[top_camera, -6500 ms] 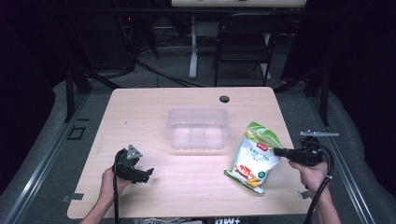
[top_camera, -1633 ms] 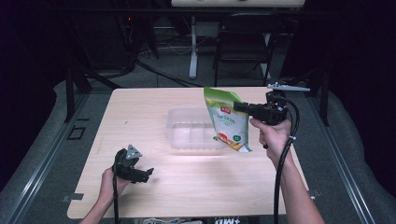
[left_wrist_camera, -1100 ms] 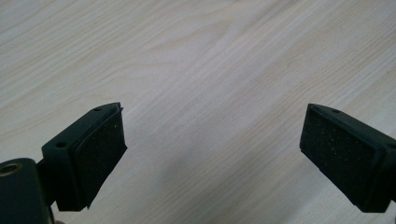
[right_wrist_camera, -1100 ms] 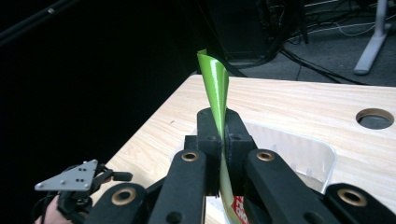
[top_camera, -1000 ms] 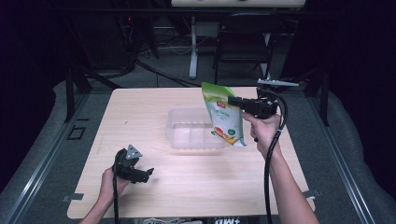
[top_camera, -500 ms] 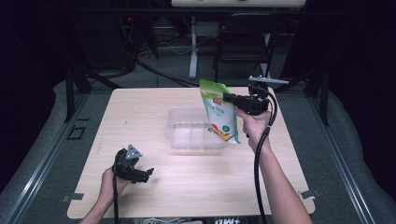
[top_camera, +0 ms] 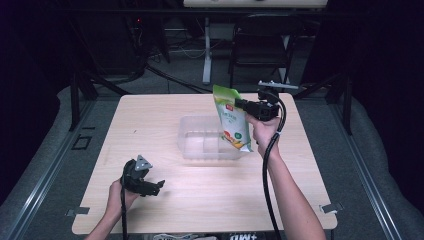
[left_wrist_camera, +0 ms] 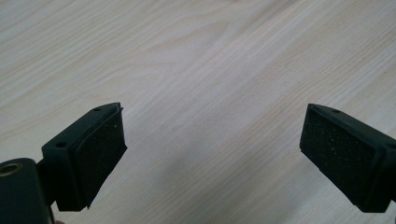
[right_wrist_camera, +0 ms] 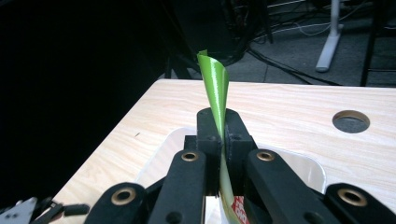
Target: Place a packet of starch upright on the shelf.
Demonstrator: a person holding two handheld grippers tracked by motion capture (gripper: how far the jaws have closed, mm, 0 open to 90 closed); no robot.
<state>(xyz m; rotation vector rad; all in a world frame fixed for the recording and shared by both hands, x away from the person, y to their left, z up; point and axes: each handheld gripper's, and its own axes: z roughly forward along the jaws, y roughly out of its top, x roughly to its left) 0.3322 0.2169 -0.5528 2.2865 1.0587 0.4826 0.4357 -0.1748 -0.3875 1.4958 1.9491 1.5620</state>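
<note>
Clearly the right gripper (top_camera: 240, 104) is pinched on the top edge of the pouch (top_camera: 233, 125), which hangs below its jaws over the near end of the bin (top_camera: 200, 145); it looks light, soft and slick, so the flat top seam seems the surest hold; the left gripper (left_wrist_camera: 212, 154) rests spread over bare table (top_camera: 150, 120).

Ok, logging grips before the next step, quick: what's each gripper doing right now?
Left gripper: open, holding nothing, low over the table.
Right gripper: shut on the green snack bag, held above the clear plastic bin.
</note>
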